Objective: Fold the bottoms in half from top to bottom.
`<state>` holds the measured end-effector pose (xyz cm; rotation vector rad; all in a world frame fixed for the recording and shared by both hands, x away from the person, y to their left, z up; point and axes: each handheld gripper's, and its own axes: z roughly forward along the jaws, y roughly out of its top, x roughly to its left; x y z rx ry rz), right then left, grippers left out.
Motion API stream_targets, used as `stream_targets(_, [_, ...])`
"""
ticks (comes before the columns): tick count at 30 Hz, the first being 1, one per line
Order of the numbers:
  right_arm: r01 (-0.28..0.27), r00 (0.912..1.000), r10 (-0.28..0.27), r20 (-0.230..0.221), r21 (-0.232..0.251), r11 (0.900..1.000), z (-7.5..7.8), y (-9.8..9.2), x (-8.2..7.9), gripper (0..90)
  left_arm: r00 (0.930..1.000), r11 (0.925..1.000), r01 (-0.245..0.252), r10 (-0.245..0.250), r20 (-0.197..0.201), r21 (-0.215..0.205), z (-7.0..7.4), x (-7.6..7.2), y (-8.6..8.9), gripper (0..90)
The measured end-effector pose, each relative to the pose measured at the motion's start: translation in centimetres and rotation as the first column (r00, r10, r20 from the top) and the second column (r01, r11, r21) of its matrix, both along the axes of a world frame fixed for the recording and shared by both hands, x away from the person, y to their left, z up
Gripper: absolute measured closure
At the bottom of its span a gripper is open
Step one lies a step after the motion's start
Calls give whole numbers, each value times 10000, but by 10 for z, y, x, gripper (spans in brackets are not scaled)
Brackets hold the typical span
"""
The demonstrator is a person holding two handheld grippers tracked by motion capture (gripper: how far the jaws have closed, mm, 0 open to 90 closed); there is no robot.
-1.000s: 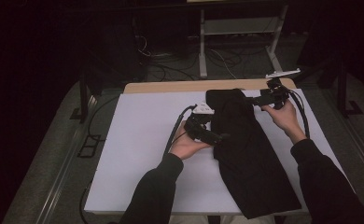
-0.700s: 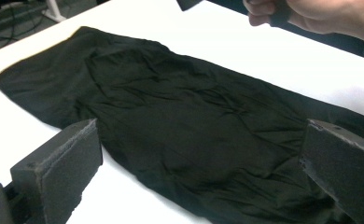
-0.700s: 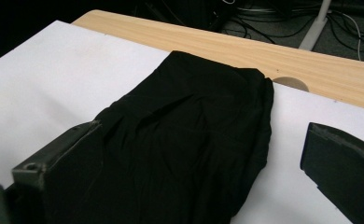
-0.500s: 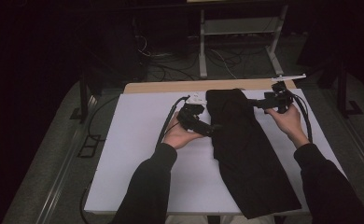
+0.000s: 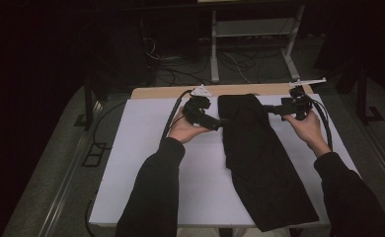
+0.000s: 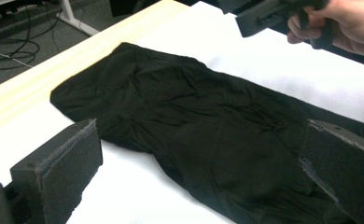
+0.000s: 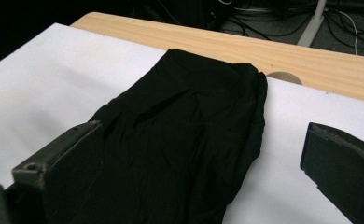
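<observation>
Seeing white table (image 5: pixel 146 163) filling lower centre of high view. Black garment (image 5: pixel 259 158) lying flat right of centre, running toward bottom edge. Holding left gripper (image 5: pixel 219 123) and right gripper (image 5: pixel 268 110) released, flanking garment's top.

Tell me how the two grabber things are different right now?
The left gripper sits at the left edge of the black cloth, while the right gripper is at its right edge, farther up the table. The left gripper points right; the right gripper points left, so they face each other. What they share: both are black, each is held in a hand, and both have their fingers spread wide open with nothing clamped.
</observation>
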<state>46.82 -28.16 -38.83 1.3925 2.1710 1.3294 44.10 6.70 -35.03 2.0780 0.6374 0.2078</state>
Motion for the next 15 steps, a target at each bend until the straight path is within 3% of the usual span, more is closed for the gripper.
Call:
stream_targets(4, [-32,9999,33,151,-48,10000,3,1,-1,0,9995,9992,-128,117,-300,-377,2,11,3,0])
stream_targets(11, [26,9996,-23,282,-95,10000,3,0,1,0,9985,9973,-531,523,-164,-507,6,26,4,0])
stream_targets(15, [7,10000,-6,92,-159,9999,4,-1,5,0,9973,9946,-716,700,-237,-750,6,34,4,0])
